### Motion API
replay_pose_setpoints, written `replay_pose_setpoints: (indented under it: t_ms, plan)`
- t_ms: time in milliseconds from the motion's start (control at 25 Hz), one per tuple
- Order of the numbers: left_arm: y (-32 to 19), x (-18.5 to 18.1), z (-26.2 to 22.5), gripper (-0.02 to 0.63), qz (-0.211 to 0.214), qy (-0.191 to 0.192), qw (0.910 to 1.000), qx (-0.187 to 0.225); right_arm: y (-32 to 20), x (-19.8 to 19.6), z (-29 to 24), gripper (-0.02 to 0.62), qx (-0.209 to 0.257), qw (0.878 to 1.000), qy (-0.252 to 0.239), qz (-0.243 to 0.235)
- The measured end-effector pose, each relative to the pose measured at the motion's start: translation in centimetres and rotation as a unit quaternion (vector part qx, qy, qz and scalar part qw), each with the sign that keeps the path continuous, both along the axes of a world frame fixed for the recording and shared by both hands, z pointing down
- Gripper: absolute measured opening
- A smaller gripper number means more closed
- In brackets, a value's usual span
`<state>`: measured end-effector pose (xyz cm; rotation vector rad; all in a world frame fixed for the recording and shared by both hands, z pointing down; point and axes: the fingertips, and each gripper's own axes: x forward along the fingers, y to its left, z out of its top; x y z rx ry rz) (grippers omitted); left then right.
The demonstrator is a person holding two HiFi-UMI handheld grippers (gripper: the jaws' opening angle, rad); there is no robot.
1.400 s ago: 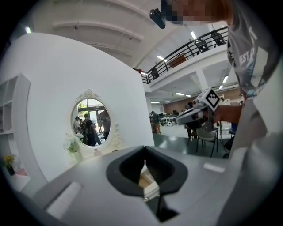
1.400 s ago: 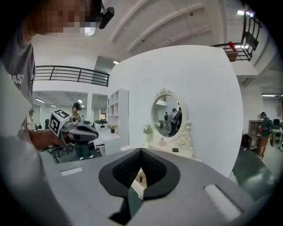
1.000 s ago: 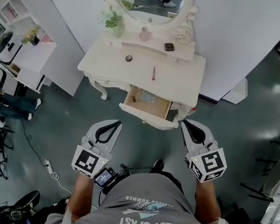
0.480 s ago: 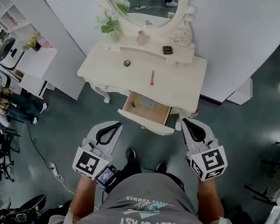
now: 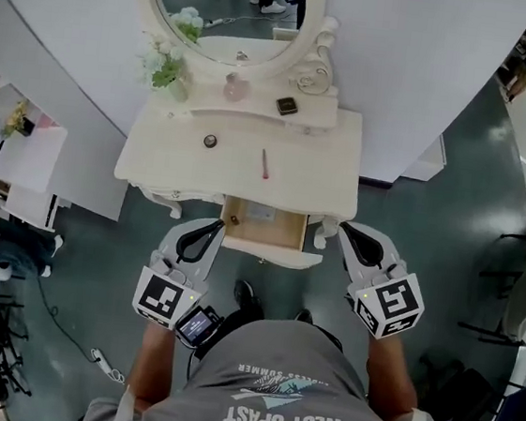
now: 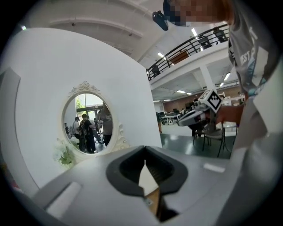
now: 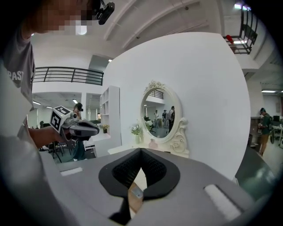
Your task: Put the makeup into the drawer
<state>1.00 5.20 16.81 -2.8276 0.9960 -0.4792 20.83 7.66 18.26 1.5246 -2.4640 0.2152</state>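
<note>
Both arms are bent at the elbows, with the grippers held forward on either side of the open drawer (image 5: 263, 226). The left gripper (image 5: 212, 229) sits at the drawer's 9 o'clock, tips pressed together on nothing. The right gripper (image 5: 347, 231) is at its 3 o'clock, pinched closed too, and empty. Up on the dressing table (image 5: 319, 178), the pink makeup stick (image 5: 264, 164) lies flat at 12 o'clock from the drawer, well apart from both grippers. A small round pot (image 5: 211, 140) rests at the stick's 10 o'clock. On the raised shelf there's a dark compact (image 5: 286, 106) at 1 o'clock, with a pink bottle (image 5: 231, 88) and flowers (image 5: 169, 64) toward 11, under the oval mirror (image 5: 229, 12).
</note>
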Motion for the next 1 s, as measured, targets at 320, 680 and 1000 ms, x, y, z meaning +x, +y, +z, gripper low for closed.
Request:
replay_pose_setpoints:
  t_ms: [320, 680, 1000]
  plan:
    - [-6.2, -3.1, 0.2, 0.002, 0.051, 0.013, 0.9986, 0.000, -4.2, -3.5, -0.4, 0.002, -0.007, 0.999, 0.017, 0.048]
    - [-10.5, -7.2, 1.4, 0.001, 0.075, 0.016, 0.9970, -0.009, -8.7, -7.5, -0.3, 0.002, -0.006, 0.997, 0.039, 0.070]
    - [-12.8, -8.9, 3.2, 0.002, 0.054, 0.016, 0.9982, -0.022, -12.5, -8.7, 2.3, 0.003, -0.029, 0.997, 0.043, 0.054]
